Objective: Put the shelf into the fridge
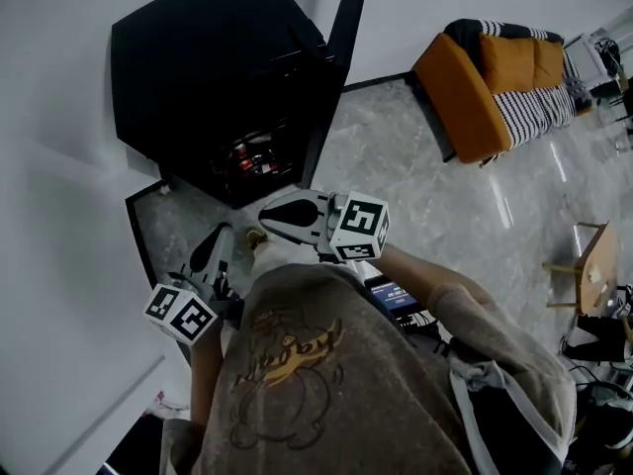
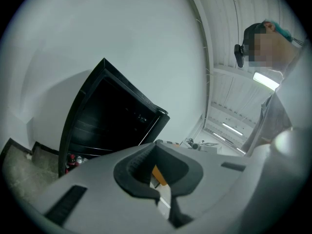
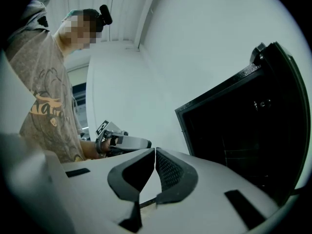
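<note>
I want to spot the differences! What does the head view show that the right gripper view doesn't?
Only the head view: the orange sofa with striped cushions, the grey marble floor, small red cans. Only the right gripper view: the black camera on the person's head. Both: the open black fridge and the left gripper.

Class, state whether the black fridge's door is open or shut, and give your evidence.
Open. The door stands swung away from the fridge, and red items show inside.
</note>
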`<action>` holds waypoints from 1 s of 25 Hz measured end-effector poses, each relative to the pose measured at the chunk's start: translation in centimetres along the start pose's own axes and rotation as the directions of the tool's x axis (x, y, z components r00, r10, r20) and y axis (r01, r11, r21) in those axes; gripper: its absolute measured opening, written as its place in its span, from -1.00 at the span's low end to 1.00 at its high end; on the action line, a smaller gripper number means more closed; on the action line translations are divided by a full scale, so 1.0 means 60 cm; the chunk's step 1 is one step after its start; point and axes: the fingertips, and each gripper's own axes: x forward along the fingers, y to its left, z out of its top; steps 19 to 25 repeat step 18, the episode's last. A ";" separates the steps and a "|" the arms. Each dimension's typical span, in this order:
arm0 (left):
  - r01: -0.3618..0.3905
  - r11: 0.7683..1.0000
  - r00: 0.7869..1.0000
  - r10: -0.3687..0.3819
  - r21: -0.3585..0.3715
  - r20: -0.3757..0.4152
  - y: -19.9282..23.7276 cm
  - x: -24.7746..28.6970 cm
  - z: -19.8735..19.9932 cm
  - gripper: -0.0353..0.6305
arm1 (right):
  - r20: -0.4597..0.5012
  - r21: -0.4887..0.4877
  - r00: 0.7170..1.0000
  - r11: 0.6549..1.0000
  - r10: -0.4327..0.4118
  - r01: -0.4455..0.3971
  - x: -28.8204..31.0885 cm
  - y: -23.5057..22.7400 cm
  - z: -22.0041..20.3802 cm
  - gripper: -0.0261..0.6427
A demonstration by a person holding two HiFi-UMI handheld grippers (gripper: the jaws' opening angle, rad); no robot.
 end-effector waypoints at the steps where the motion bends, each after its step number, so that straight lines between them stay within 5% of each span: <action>1: -0.002 1.000 1.000 0.002 -0.003 -0.001 -0.001 0.001 0.000 -0.88 | -0.010 -0.007 1.000 1.000 -0.004 0.004 -0.003 -0.002 -0.001 -0.84; 25: -0.026 0.999 0.999 0.026 -0.024 -0.022 0.011 0.017 -0.020 -0.88 | -0.044 -0.014 0.997 0.998 -0.056 0.056 -0.036 -0.044 -0.009 -0.84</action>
